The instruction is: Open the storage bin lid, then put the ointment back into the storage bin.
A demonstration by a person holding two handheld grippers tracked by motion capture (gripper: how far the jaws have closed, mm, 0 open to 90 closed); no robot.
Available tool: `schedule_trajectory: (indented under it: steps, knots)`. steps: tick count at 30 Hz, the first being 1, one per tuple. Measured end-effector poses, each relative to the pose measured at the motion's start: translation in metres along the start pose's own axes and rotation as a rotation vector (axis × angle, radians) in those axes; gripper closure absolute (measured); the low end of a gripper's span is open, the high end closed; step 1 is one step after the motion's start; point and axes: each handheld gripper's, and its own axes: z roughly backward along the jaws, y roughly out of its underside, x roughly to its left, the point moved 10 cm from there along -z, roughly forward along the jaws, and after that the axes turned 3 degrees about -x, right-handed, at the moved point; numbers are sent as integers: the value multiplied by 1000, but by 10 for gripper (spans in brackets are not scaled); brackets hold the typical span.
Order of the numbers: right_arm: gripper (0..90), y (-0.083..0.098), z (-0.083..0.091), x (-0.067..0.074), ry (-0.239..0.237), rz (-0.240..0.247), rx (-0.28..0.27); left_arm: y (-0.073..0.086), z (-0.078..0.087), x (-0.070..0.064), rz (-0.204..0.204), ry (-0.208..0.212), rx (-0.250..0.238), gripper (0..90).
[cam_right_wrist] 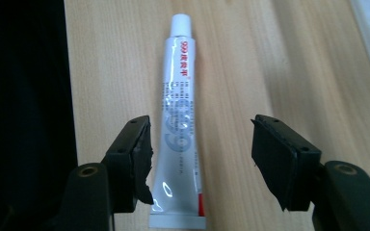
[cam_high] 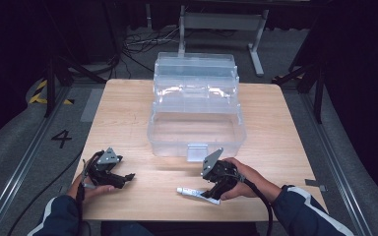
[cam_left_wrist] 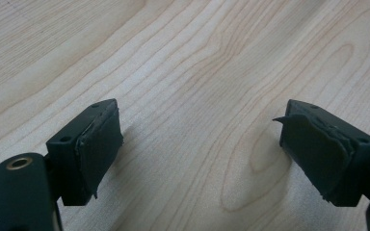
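I see the white tube (cam_right_wrist: 180,130) lying flat on the wooden table (cam_high: 128,123), on the near side of the clear plastic box (cam_high: 197,129), close to the table's front edge. In the high view its long axis runs roughly parallel to the box's front wall, cap end toward my left gripper (cam_high: 123,178), flat crimped end under my right gripper (cam_high: 215,192). In the right gripper view the cap points straight away from the jaws. The right gripper is released, jaws wide, the tube's crimped end lying between them; the left pad (cam_right_wrist: 142,163) sits just beside or touching the tube's edge, I cannot tell which, the other pad well apart. The left gripper is released too, wide over bare wood left of the box, holding nothing.
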Motion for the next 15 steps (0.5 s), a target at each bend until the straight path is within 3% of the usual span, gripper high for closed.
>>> schedule_trajectory:
  steps: [10, 15]
  knots:
    - [411, -3, -15, 19, -54, 23, 61, 0, 0, 0, 1, -2, 0, 150]
    - [426, -4, -19, 18, -34, 46, 85, 0, 0, 0, 1, 1, 0, 149]
